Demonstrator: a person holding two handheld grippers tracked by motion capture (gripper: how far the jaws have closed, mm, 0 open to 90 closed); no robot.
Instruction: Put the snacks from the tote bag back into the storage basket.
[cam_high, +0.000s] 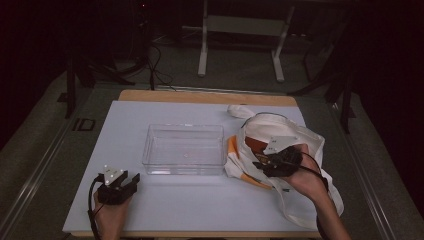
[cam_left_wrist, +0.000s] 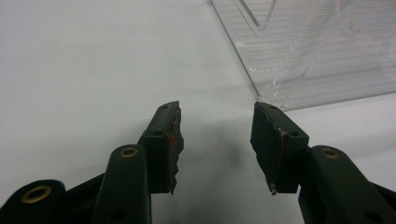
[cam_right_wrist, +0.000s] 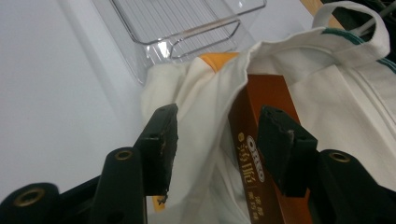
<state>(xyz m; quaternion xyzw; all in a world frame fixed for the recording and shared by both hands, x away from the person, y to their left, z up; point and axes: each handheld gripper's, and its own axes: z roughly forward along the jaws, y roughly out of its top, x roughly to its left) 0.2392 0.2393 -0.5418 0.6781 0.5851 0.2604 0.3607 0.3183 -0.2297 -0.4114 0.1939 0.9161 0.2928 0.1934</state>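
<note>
One tote bag (cam_high: 300, 135), one orange box (cam_right_wrist: 261, 140), one clear bin (cam_high: 184, 149).

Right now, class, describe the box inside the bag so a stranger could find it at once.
Start at the clear plastic bin in the middle of the white table. Just to its right lies a cream cloth bag with its mouth open. The orange-brown box pokes out of that mouth between the right gripper jaws, the only dark orange, rigid thing there, with light lettering on its side.
</note>
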